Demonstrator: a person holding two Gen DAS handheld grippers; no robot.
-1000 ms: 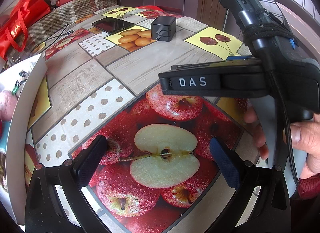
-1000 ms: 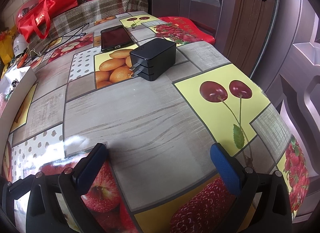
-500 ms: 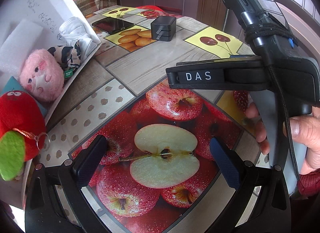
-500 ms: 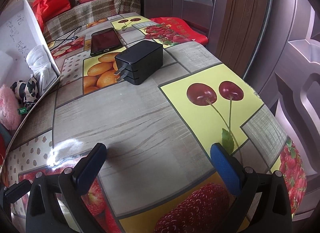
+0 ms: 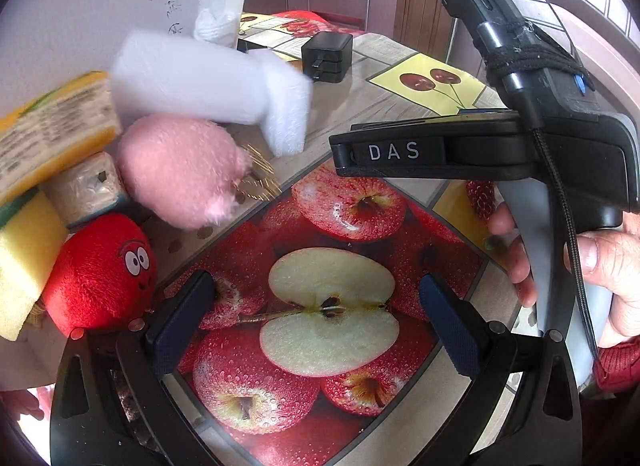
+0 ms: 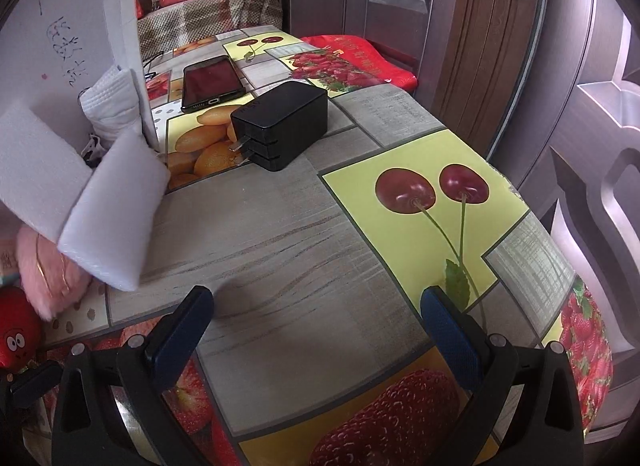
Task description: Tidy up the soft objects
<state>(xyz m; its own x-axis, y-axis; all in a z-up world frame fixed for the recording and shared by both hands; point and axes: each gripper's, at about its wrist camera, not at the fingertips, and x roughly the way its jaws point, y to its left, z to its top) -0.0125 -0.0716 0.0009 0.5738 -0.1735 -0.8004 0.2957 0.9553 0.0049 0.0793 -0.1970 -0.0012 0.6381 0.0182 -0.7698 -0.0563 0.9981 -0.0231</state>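
Two grippers, left [image 5: 316, 318] and right [image 6: 320, 326], jaws spread, empty; white foam block [image 5: 208, 81] blurred, long axis slanting toward table [image 6: 280, 225]

The right gripper [image 6: 316, 326] hangs wide open over the fruit-print table [image 6: 280, 234], white foam block [image 6: 112, 217] and pink plush [image 6: 44, 274] blurred at left.

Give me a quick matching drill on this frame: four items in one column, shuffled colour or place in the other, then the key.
Items
1. round plush toy with cartoon eyes
2. fuzzy round plush toy
3. rectangular foam block
4. boxy plastic charger with metal prongs

Colour or place
A. black, beside the oranges print
B. white, blurred, above the other soft items
C. red, next to the left gripper's left finger
D. pink, below the foam

Pairs: 1-C, 2-D, 3-B, 4-A
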